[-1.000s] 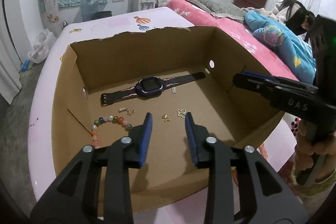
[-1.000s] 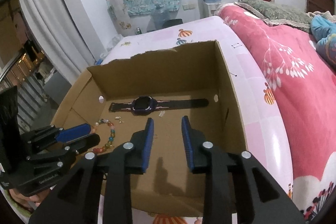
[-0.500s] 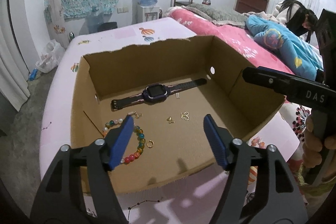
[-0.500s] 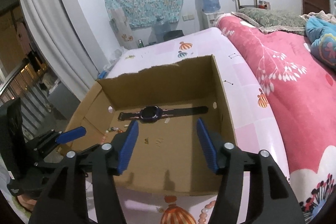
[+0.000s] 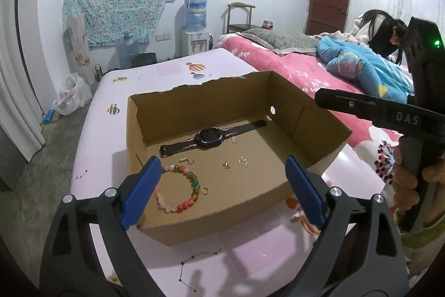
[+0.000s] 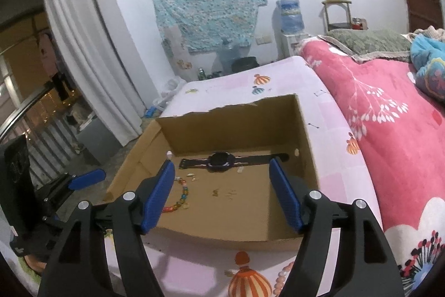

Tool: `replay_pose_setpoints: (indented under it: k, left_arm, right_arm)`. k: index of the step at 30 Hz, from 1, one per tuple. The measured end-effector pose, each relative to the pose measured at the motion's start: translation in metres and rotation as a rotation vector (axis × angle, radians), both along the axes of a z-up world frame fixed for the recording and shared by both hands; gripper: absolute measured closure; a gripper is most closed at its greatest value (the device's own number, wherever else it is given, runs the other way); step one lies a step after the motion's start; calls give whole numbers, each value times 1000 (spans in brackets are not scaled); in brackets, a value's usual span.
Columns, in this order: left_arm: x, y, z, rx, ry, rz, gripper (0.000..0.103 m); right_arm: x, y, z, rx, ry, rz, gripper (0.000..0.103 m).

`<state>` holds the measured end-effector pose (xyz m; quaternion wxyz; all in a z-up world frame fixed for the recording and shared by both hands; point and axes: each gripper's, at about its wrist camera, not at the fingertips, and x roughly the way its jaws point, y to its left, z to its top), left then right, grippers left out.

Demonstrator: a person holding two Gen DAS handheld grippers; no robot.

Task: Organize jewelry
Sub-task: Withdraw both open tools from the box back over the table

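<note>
Beyond the left gripper [image 5: 222, 187] fingers, inside the cardboard box [image 5: 311, 135], lie the beaded bracelet [image 5: 180, 189] by the left pad, small gold pieces [image 5: 235, 162] and, farther off, the watch [image 5: 210, 138]. Both jaws have just been opening — wide, nothing between them. The right gripper [image 6: 229, 194] hangs over the box's near edge.

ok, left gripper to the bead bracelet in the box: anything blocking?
Only the cardboard box's near wall. The left gripper, open and empty, sits outside it; the bead bracelet lies just inside on the floor. Nothing covers the bracelet from above.
</note>
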<state>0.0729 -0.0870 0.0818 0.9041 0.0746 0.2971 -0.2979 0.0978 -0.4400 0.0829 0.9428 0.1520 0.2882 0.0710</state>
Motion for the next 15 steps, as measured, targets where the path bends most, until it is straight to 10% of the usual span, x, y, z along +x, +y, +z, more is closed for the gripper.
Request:
replay_pose_setpoints:
  k: [15]
  left_arm:
    - [-29,39,-19,-18,61,-25,14]
  right_arm:
    - [-29,31,5,-50,-55,135,34]
